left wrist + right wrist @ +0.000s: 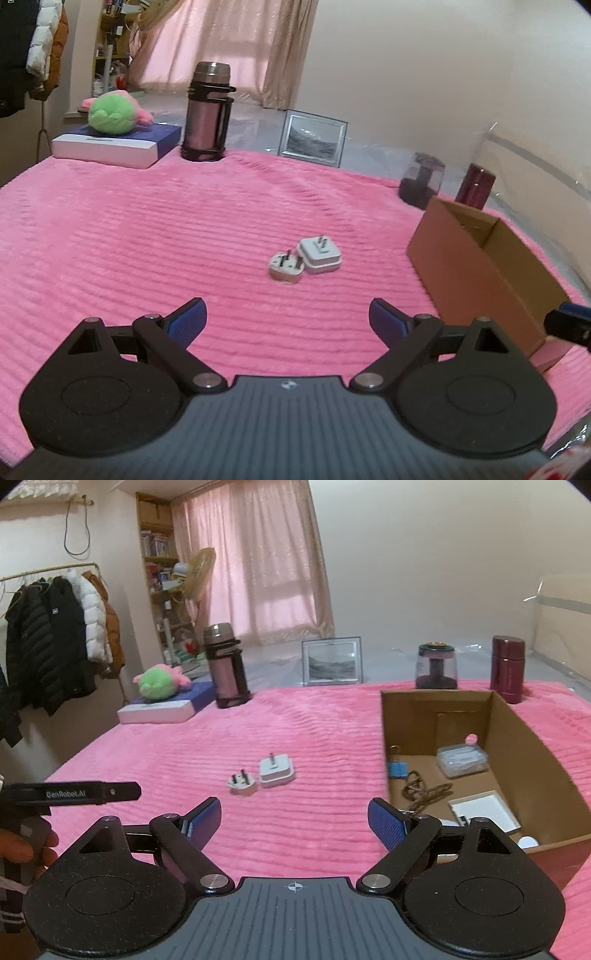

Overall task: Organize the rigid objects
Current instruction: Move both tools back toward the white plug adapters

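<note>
Two white plug adapters lie touching on the pink blanket: a round one (286,267) (242,783) and a square one (320,254) (276,771), prongs up. A brown cardboard box (476,266) (532,734) stands to their right, open on top; inside are a blue binder clip (398,769), a clear plastic case (461,759), a chain (424,792) and a white card (484,810). My left gripper (287,319) is open and empty, short of the adapters. My right gripper (294,819) is open and empty, near the box's front left corner.
At the back stand a tall flask (225,666), a picture frame (331,661), a dark jar (436,664) and a maroon bottle (506,668). A green plush (159,682) lies on a book at the far left. A coat rack (55,627) stands beyond the bed.
</note>
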`<state>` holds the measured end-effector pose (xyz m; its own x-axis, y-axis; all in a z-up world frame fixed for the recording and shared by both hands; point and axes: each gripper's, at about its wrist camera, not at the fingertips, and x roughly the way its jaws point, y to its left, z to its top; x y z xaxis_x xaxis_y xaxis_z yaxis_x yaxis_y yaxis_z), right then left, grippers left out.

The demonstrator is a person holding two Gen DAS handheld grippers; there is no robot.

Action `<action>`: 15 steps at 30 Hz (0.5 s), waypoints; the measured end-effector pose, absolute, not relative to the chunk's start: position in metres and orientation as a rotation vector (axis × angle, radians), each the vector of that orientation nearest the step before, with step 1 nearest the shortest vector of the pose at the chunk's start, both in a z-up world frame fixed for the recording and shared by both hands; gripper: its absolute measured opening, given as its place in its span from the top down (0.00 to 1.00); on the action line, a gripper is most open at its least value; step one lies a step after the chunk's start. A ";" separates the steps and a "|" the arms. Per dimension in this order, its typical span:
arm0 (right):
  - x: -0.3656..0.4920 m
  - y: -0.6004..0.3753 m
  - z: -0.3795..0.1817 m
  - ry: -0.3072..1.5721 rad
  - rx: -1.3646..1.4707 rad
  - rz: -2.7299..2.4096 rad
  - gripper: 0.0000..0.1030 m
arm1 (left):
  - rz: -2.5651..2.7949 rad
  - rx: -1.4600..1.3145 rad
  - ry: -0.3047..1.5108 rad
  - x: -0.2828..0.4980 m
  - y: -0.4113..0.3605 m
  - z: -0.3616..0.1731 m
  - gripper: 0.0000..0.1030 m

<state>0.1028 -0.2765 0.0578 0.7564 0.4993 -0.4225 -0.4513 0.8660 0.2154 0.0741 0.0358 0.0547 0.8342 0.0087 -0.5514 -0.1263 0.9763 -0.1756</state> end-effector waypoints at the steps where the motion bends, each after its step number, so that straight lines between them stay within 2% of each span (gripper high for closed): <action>1: 0.102 -0.274 0.057 0.489 0.104 0.522 0.19 | 0.078 -0.209 0.579 0.073 0.036 0.054 0.10; 15: 0.107 -0.243 0.044 0.526 0.088 0.566 0.19 | 0.094 -0.177 0.595 0.071 0.045 0.043 0.10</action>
<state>0.1066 -0.2433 0.0439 0.7165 0.5325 -0.4507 -0.4883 0.8442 0.2211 0.0713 0.0449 0.0431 0.8243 0.0369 -0.5650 -0.1388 0.9806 -0.1385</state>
